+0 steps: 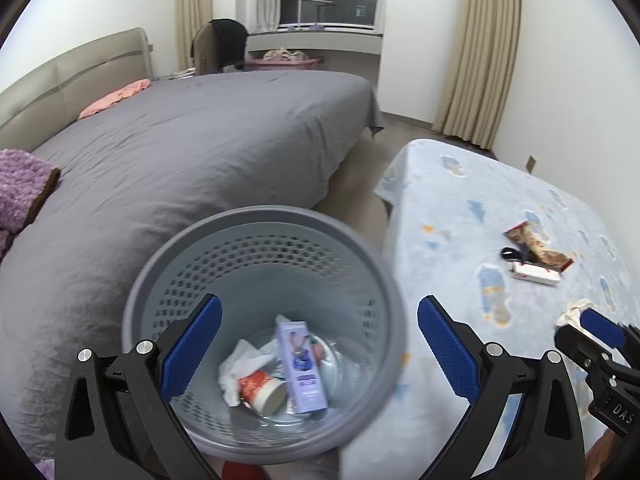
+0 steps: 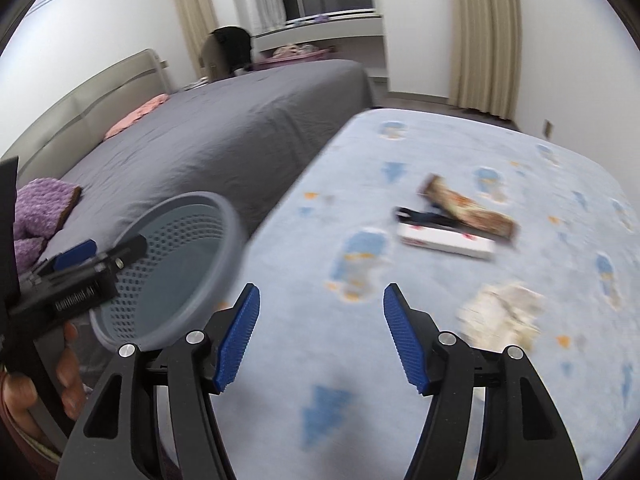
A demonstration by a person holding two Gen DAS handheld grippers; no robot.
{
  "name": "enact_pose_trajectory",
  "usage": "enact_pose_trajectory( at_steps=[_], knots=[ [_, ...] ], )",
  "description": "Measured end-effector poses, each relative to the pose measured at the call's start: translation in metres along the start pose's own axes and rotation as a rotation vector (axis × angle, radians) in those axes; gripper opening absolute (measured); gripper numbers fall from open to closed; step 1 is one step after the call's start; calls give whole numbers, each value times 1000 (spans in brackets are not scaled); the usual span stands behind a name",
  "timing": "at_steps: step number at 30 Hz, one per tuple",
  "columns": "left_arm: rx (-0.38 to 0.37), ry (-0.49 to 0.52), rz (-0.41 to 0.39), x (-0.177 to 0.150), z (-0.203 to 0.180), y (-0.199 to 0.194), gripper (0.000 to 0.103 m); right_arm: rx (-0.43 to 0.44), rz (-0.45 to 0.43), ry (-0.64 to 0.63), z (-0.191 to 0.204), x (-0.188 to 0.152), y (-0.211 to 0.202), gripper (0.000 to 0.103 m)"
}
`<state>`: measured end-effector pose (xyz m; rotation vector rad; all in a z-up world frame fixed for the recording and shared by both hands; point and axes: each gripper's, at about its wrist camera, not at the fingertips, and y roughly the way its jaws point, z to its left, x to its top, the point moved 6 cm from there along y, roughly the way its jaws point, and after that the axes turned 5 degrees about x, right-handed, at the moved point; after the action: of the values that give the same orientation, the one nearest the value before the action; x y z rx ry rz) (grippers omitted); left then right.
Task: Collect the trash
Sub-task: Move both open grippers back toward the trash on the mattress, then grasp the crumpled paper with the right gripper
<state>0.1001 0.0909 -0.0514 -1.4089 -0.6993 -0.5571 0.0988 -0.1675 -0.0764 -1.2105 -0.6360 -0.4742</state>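
A grey perforated bin (image 1: 260,216) stands between the bed and the table. It holds a purple box (image 1: 300,364), a red-and-white cup (image 1: 262,392) and white tissue (image 1: 244,364). My left gripper (image 1: 320,300) hovers open over the bin, its pads pressing on nothing. In the right wrist view my right gripper (image 2: 320,336) is open over the blue tablecloth, with nothing between its fingers. Beyond it on the cloth lie a brown snack wrapper (image 2: 468,208), a white box (image 2: 446,242), a small dark item (image 2: 420,216) and a crumpled tissue (image 2: 500,312) at the right.
A table under a light-blue patterned cloth (image 1: 460,208) fills the right side. A grey bed (image 1: 200,140) lies to the left, with a purple blanket (image 1: 20,188) and a pink cloth (image 1: 116,98) on it. A person's hand (image 2: 68,368) holds the left gripper's handle.
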Motion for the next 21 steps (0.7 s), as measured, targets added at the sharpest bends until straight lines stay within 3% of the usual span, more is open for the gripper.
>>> enact_pose_trajectory(
  at_steps=[11, 17, 21],
  knots=[
    [-69, 57, -8, 5, -58, -2, 96, -152, 37, 149, -98, -33, -29, 63],
    [-83, 71, 2, 7, -73, 4, 96, -151, 76, 173, -111, -37, -18, 63],
    [-87, 68, 12, 7, -77, 7, 96, -143, 91, 152, -107, -32, -9, 70]
  ],
)
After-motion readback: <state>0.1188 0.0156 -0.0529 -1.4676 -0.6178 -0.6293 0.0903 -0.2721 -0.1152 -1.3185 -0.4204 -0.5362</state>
